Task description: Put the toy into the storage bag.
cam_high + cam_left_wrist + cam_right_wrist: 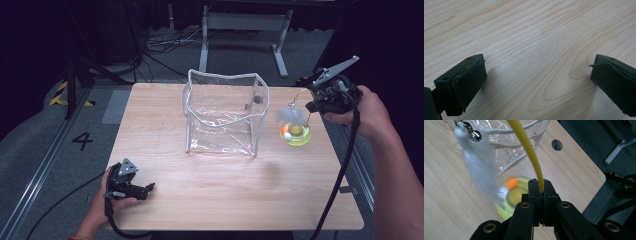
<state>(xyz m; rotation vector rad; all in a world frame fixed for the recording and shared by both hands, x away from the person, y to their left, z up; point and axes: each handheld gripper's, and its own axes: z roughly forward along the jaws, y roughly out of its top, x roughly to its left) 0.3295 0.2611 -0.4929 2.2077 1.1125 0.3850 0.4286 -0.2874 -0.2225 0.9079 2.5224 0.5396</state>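
Observation:
A cat toy has a round yellow-green base (296, 134) holding an orange ball (512, 182). A thin yellow wire (526, 145) arches up from it and carries a white feather (477, 167) and a small bell (475, 135). My right gripper (542, 188) is shut on the wire, above the base at the table's right side (309, 106). Whether the base touches the table I cannot tell. My left gripper (150, 187) rests low at the table's front left, open with only bare wood between its jaws (536, 72).
A clear plastic bag (225, 112) with white edging stands open-topped in the middle of the wooden table (225, 195), just left of the toy. A round hole (556, 144) is in the tabletop near the bag. Cables and a metal frame stand beyond the far edge.

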